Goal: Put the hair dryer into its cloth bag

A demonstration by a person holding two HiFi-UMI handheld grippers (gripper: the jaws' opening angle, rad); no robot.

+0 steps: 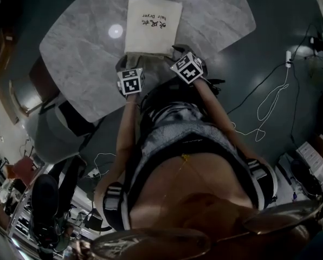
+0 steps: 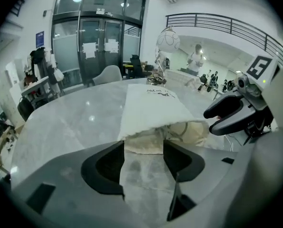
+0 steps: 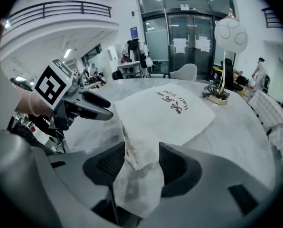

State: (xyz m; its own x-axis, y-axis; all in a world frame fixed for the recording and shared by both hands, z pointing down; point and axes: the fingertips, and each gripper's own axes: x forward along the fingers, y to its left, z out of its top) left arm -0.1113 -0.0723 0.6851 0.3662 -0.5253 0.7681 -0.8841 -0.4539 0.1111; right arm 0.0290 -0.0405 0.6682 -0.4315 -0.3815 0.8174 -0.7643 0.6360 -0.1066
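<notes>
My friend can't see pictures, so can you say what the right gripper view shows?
A white cloth bag printed "Hair Dryer" lies on a marble table, and a crumpled corner of it sits between the right gripper's open fingers. The left gripper is at the left, beside the bag.

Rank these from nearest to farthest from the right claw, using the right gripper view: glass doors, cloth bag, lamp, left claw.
1. Cloth bag: its edge lies inside the right claw.
2. Left claw: close by, on the left.
3. Lamp: right, at the far side of the table.
4. Glass doors: at the back of the room.
</notes>
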